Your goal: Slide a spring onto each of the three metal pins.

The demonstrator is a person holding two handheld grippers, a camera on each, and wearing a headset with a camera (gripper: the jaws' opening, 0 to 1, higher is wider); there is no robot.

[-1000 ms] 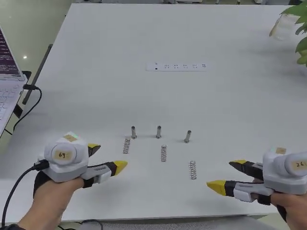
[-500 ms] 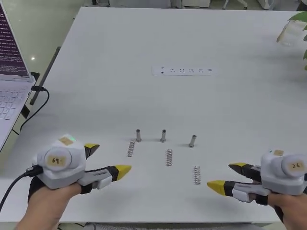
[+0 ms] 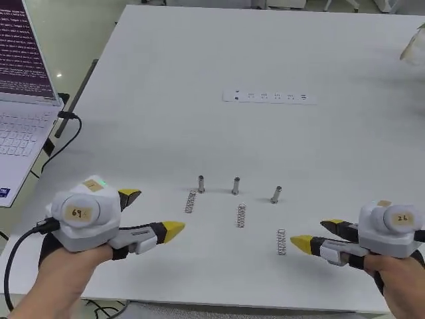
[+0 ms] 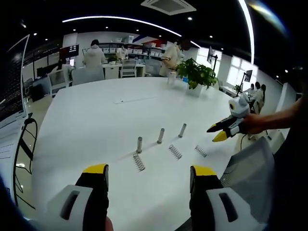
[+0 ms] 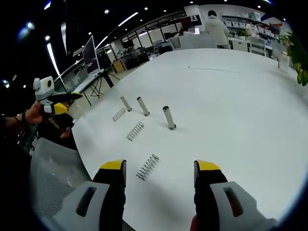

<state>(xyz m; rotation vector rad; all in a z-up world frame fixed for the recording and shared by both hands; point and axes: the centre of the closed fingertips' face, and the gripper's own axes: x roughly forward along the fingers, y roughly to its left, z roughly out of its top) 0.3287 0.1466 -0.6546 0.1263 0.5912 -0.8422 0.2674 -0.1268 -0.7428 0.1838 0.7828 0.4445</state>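
Three short metal pins stand upright in a row on the white table: left pin (image 3: 201, 184), middle pin (image 3: 236, 186), right pin (image 3: 276, 195). A spring lies flat in front of each: left spring (image 3: 191, 201), middle spring (image 3: 241, 214), right spring (image 3: 281, 241). My left gripper (image 3: 151, 212) hovers open at the near left, empty, a hand's width from the left spring. My right gripper (image 3: 317, 234) is open and empty at the near right, its tips just right of the right spring. The pins (image 4: 160, 135) and springs (image 5: 148, 167) lie ahead of both open jaw pairs.
A white power strip (image 3: 268, 97) lies farther back on the table. An open laptop (image 3: 20, 80) sits off the left edge, with a black cable (image 3: 63, 136) hanging beside it. The near table edge (image 3: 219, 304) runs just below both grippers.
The head camera has shifted, so the scene sits further right and lower. The right gripper has come closer to the right spring. Pins and springs lie as before.
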